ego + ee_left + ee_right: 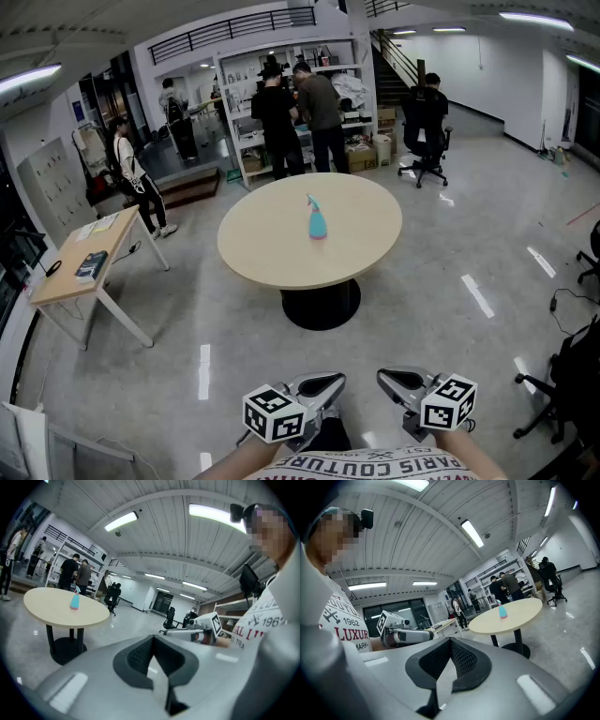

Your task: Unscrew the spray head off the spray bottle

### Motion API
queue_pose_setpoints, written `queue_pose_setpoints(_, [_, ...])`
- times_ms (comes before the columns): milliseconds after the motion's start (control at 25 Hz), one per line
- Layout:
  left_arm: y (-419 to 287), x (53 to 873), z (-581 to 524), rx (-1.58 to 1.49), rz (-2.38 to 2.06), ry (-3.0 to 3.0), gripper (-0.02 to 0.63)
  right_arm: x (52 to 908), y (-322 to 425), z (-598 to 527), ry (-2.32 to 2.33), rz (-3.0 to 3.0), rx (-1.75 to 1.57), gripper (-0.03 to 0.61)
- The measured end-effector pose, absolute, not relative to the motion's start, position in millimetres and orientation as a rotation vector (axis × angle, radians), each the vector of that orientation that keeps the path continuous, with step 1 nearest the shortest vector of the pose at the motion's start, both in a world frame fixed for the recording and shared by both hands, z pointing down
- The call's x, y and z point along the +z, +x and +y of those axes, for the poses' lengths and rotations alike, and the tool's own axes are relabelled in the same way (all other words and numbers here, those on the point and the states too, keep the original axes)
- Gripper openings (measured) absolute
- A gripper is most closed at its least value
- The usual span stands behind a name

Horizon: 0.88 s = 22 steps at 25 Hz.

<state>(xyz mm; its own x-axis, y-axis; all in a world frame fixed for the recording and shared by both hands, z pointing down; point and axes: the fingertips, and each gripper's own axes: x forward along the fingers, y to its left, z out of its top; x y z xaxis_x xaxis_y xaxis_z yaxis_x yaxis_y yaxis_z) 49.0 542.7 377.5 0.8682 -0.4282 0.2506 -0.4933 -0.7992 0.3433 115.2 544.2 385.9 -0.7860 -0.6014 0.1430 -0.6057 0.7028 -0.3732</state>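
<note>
spray bottle (318, 221) on round table (272, 258); side desk (70, 281) in head, right gripper views

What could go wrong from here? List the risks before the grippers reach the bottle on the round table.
1. The small teal plastic spray bottle stands free near the middle of the round beige table; a one-sided nudge could tip it.
2. The left gripper and right gripper are both shut and empty; arriving that way, they would likely push the bottle rather than grasp it.
</note>
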Motion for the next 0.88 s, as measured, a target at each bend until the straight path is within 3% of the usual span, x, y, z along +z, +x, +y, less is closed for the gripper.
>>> queue_pose_setpoints(280, [42, 404, 423, 0.228, -0.643, 2.65, 0.0, 410, 104, 420, 1.051, -2.874, 0.64, -0.003])
queue_pose_setpoints(560, [2, 412, 221, 0.261, -0.693, 2.617, 0.0, 419, 71, 220, 1.032, -2.827, 0.692, -0.003])
queue_pose_setpoints(880, [-41, 360, 7, 0.2, -0.787, 2.675, 0.0, 352, 49, 10, 1.091, -2.868, 0.487, -0.003])
